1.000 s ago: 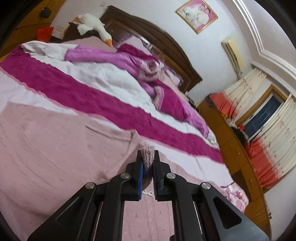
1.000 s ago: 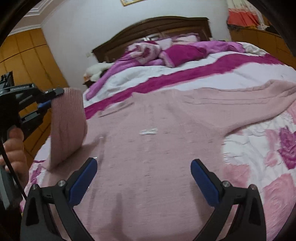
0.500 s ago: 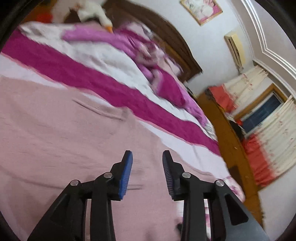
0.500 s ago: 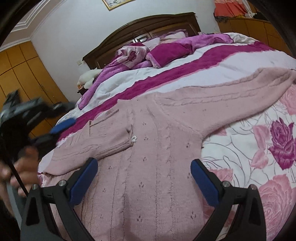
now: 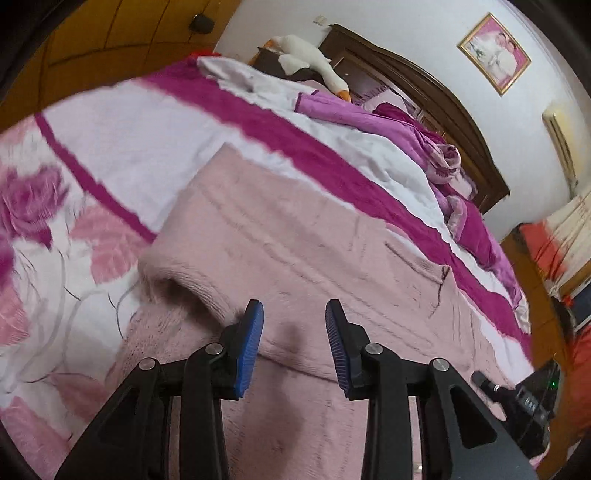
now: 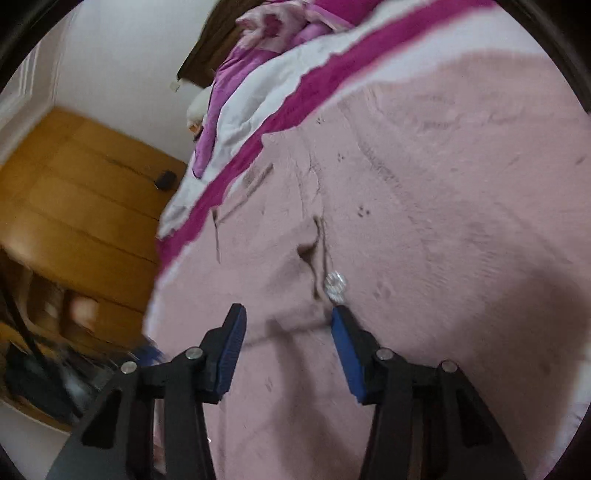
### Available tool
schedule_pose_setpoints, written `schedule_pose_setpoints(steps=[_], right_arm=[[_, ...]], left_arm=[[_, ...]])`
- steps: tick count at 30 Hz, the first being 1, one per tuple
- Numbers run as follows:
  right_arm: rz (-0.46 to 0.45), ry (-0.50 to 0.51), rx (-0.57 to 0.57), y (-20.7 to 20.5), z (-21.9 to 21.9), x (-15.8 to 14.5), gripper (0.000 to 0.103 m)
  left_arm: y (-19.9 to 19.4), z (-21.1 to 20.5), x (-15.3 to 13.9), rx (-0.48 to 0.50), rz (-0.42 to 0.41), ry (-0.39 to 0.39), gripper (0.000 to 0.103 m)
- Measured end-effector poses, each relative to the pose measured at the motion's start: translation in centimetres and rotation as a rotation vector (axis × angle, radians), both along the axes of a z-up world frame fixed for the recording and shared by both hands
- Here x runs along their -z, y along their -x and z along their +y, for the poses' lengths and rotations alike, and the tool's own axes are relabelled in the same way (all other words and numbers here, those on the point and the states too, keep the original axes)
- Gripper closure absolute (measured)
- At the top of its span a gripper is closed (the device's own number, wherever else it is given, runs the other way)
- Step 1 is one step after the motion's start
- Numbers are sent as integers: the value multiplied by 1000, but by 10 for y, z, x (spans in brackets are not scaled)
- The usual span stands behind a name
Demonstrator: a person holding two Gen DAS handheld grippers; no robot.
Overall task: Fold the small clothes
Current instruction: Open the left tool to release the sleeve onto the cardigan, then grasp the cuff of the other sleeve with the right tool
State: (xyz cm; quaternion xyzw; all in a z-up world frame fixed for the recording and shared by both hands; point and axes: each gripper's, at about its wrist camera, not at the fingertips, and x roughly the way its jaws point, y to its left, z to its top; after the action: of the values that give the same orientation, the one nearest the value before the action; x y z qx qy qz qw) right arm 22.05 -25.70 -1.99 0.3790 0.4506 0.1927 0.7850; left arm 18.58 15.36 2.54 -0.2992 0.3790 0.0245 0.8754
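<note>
My sweater (image 5: 295, 236) lies flat on the bed (image 5: 122, 133), with the heaped quilt (image 5: 399, 129) behind it toward the headboard (image 5: 443, 96).

Dark wooden headboard (image 5: 436, 96) against a white wall (image 5: 417, 33). Framed picture (image 5: 495, 53) above it, orange wooden wardrobe (image 6: 85, 192) left of it, red-and-cream curtains (image 5: 561, 229) to its right.

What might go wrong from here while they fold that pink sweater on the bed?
Three risks, as guesses:
1. The right gripper is closing over loose knit beside a small sparkly ornament; a pad could snag it.
2. The folded sleeve by the left gripper, which is open, could get dragged out of place.
3. Pinching several layers of sweater at once could bunch the fold.
</note>
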Motion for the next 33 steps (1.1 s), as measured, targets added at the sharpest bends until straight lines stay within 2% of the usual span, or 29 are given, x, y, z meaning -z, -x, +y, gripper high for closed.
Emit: schedule_pose_setpoints(steps=[3, 4, 5, 6, 8, 11, 15, 18, 21, 24, 26, 28, 30, 31, 33], right_arm=[[-39, -91, 36, -3, 2, 7, 52], [-49, -108, 52, -3, 2, 9, 60], [-60, -123, 66, -3, 2, 12, 80], [-58, -131, 66, -4, 4, 14, 92], [-62, -103, 58, -3, 9, 12, 93], [-160, -5, 48, 7, 17, -17, 93], [-255, 43, 62, 17, 19, -53, 93], [-288, 86, 69, 25, 12, -67, 93], [-270, 146, 99, 22, 6, -70, 93], [-257, 124, 145, 25, -14, -70, 93], [-264, 126, 173, 29, -27, -74, 93], [-271, 121, 185, 31, -35, -76, 93], [-269, 134, 186, 31, -36, -78, 93], [-265, 145, 180, 31, -36, -78, 93], [-259, 180, 166, 31, -34, -77, 93]], left_arm=[[-8, -1, 14, 15, 36, -4, 92], [-8, -4, 13, 25, 28, -16, 92], [-8, -5, 11, 35, 22, -26, 91], [-7, -7, 9, 45, 16, -27, 91], [-5, -7, 9, 49, 11, -18, 91], [-6, -10, 9, 65, 2, -15, 91], [-7, -14, 6, 81, 1, -14, 91], [-1, -8, -3, 107, -76, 66, 91], [7, 2, -12, 82, -166, 113, 91], [9, 15, -12, 75, -180, 188, 91], [6, 22, -7, 48, -165, 211, 91], [2, 31, 3, 3, -108, 211, 91], [0, 39, 14, -31, -81, 251, 91], [-2, 43, 20, -43, -64, 276, 95], [-5, 46, 28, -58, -31, 277, 103]])
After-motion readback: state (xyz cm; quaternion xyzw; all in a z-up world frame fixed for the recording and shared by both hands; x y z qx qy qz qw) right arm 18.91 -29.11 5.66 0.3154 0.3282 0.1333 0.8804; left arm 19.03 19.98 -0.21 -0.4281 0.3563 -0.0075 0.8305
